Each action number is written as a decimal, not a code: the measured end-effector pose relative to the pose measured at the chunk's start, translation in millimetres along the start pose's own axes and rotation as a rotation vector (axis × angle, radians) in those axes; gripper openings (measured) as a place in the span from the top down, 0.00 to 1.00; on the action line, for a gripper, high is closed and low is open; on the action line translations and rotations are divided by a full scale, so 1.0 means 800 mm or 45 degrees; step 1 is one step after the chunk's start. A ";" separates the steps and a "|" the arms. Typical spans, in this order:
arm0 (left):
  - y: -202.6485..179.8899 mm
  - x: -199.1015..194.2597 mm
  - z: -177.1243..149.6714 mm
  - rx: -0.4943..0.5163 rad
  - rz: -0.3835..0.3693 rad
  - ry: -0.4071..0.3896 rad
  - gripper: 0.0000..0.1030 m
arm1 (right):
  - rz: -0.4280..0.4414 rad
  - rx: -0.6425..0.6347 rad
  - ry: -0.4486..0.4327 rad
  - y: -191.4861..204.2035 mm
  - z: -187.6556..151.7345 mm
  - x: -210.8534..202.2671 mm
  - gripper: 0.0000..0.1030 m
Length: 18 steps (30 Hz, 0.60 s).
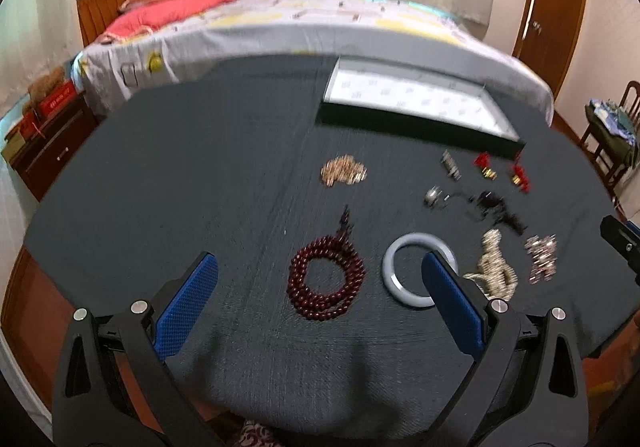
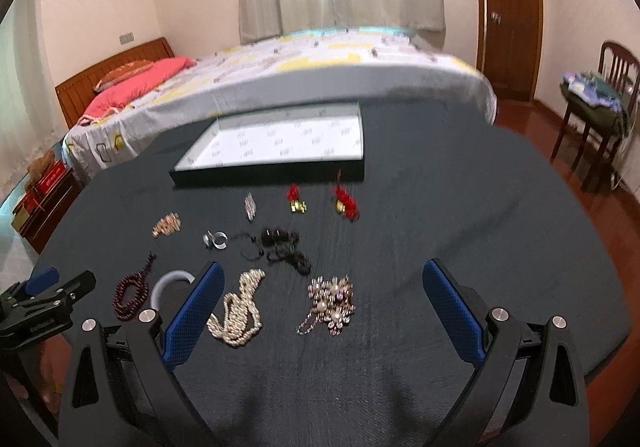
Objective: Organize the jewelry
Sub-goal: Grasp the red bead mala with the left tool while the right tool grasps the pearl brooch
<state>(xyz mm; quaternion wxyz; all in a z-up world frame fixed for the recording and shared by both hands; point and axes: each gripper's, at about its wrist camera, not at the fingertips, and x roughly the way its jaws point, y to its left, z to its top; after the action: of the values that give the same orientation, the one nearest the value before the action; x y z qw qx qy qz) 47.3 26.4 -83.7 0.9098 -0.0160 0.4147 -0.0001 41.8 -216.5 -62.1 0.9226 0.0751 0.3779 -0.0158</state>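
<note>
A dark cloth (image 1: pixel 180 175) covers the table, and the jewelry lies spread on it in front of a shallow black tray (image 1: pixel 416 103) with a pale patterned lining, which sits at the far side near the bed (image 1: pixel 320 23).

From the left wrist view, left to right: the left gripper (image 1: pixel 324 275) hangs above the near part of the cloth with its blue-padded fingers (image 1: pixel 188 307) wide apart and nothing between them. Ahead of it lies a coil of dark red beads (image 1: pixel 326 283), with a gold chain (image 1: pixel 344 171) farther back. Just right of the beads is a grey bangle (image 1: pixel 400 271), partly behind the right finger. Next comes a pearl strand (image 1: pixel 494 267), then a sparkly brooch (image 1: pixel 542 255). Behind these are a silver ring (image 1: pixel 434 197), a black cord piece (image 1: pixel 492 207), a small silver clip (image 1: pixel 451 163), and two red tassel earrings (image 1: pixel 500 171) just before the tray.

In the right wrist view the right gripper (image 2: pixel 324 279) also stands spread wide, holding nothing, over the cloth near the pearls and the brooch. The left gripper shows at the far left edge, beside the beads. A chair (image 2: pixel 600 99) stands at the right, by a wooden door (image 2: pixel 508 7). Both views are blurred, so fine detail cannot be told.
</note>
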 end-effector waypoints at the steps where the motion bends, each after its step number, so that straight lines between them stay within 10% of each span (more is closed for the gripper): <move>1: 0.000 0.008 0.000 0.003 0.003 0.016 0.04 | 0.004 0.004 0.020 -0.001 -0.002 0.007 0.06; 18: 0.002 0.098 -0.013 0.044 0.017 0.194 0.04 | 0.025 0.010 0.184 -0.003 -0.010 0.073 0.06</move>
<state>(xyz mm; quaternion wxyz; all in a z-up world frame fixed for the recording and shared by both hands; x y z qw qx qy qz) 90.9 27.0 -149.5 0.8757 0.0026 0.4828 -0.0023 78.0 -215.9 -108.8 0.8928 0.0836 0.4427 -0.0028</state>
